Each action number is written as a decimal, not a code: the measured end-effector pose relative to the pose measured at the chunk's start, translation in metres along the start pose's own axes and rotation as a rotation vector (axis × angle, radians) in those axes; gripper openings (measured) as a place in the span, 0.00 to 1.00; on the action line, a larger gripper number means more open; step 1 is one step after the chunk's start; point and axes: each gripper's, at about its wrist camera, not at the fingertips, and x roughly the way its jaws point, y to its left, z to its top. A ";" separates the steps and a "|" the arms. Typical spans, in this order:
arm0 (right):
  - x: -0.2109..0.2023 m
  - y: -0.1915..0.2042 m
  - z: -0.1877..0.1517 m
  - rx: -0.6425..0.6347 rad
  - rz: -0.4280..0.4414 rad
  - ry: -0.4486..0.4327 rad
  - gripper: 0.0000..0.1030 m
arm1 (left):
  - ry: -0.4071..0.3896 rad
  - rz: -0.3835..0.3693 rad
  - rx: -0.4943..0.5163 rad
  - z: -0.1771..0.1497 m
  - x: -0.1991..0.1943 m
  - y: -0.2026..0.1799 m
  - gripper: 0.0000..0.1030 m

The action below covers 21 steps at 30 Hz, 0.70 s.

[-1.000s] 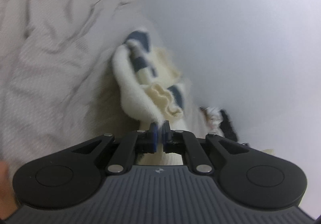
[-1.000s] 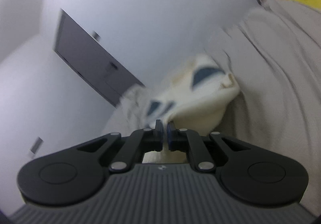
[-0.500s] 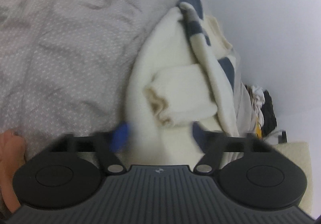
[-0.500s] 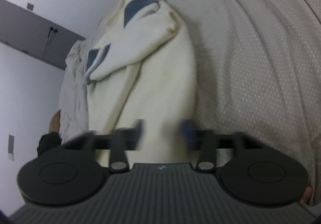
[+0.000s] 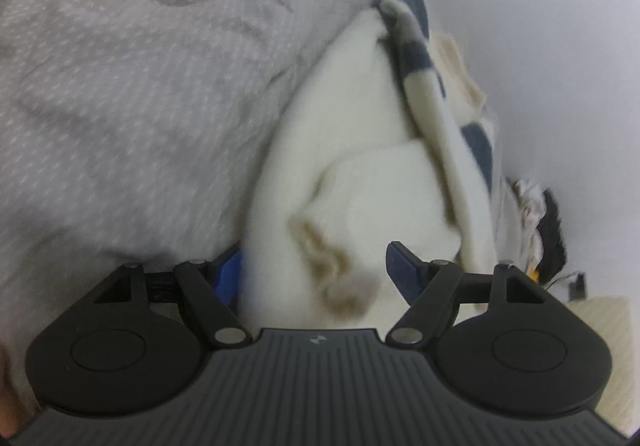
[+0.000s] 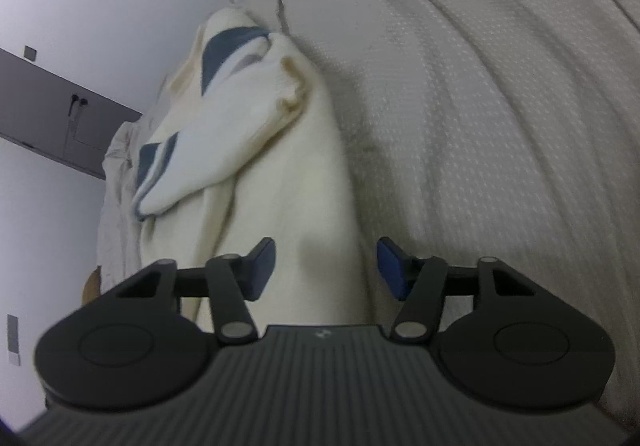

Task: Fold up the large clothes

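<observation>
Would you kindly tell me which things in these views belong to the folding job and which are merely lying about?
Part of the job:
- cream knitted sweater with navy patches, lying on the bed
- left claw, open
- right claw, open
- pale dotted bedsheet it rests on

Lying about:
- dark and yellow heap of clothes
- grey wall panel

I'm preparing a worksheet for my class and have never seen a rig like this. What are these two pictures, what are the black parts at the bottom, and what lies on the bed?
There is no robot: a person holds a two-finger tool in each hand, with a camera on each looking along its fingers. One picture is from the left hand-held gripper, the other from the right hand-held gripper. Both stand open and hold nothing. Between their blue pads lies a cream sweater with navy blocks, partly folded, on a grey dotted bedspread. More clothes are piled by the wall.
</observation>
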 end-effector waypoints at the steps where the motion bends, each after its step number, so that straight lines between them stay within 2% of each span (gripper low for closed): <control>1: 0.003 0.001 0.003 -0.004 0.012 -0.005 0.47 | -0.004 -0.007 -0.007 0.004 0.003 0.000 0.76; 2: 0.006 0.002 0.007 -0.002 0.035 -0.016 0.43 | -0.009 -0.019 -0.017 0.006 0.004 0.001 0.76; 5: 0.006 0.009 0.013 -0.007 0.133 -0.067 0.42 | -0.011 -0.084 -0.046 0.013 0.007 0.002 0.75; 7: 0.006 0.014 0.013 -0.031 0.198 -0.074 0.42 | -0.012 -0.129 -0.067 0.014 0.005 0.004 0.75; 9: 0.008 0.014 0.013 -0.029 0.236 -0.063 0.42 | -0.009 -0.143 -0.077 0.015 0.004 0.004 0.75; 11: 0.012 0.009 0.014 0.006 0.234 -0.037 0.43 | 0.002 -0.123 -0.058 0.013 0.006 0.000 0.75; 15: 0.024 -0.002 0.013 0.057 0.178 0.024 0.42 | 0.079 -0.030 0.004 0.007 0.024 -0.007 0.75; 17: 0.028 0.000 0.008 0.042 0.189 0.048 0.42 | 0.118 -0.027 0.021 0.002 0.032 -0.009 0.74; 21: 0.033 0.015 -0.002 -0.048 0.195 0.111 0.42 | 0.146 -0.014 0.067 0.000 0.040 -0.018 0.74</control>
